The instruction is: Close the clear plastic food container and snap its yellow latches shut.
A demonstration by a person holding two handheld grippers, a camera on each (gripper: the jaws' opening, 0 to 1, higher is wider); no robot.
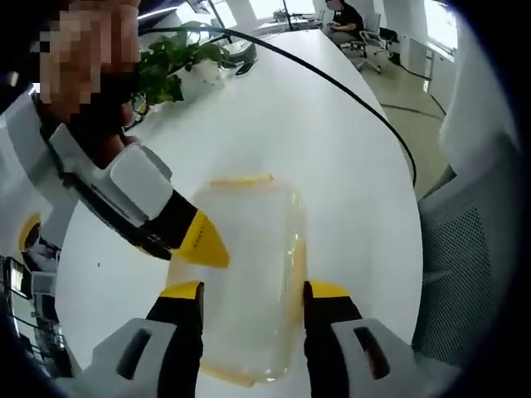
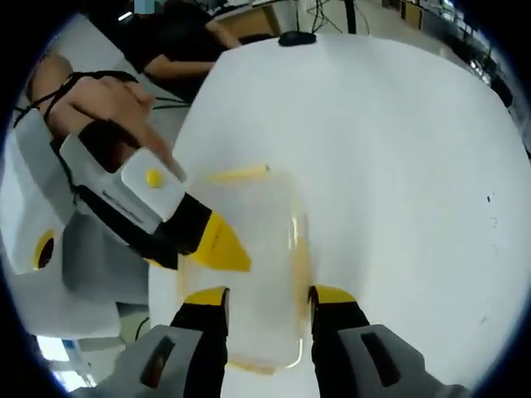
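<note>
The clear plastic container (image 1: 249, 274) lies on the white table (image 1: 315, 141), with yellow latches at its far end (image 1: 241, 179), right side (image 1: 297, 265) and near end. My left gripper (image 1: 253, 290) is open, its yellow-tipped jaws standing either side of the box's near half. My right gripper (image 1: 203, 240) comes in from the left, its yellow tip on the box's left rim. In the right gripper view the same container (image 2: 249, 265) sits between the open right gripper (image 2: 268, 294), and the left gripper (image 2: 222, 245) touches the left rim. I cannot tell whether the lid is seated.
A potted plant (image 1: 170, 62) and a black cable (image 1: 332, 83) lie on the far table. A mesh chair (image 1: 473, 265) stands at the right edge. A computer mouse (image 2: 296, 37) sits at the far end. A person's hand (image 2: 99, 99) holds the incoming gripper.
</note>
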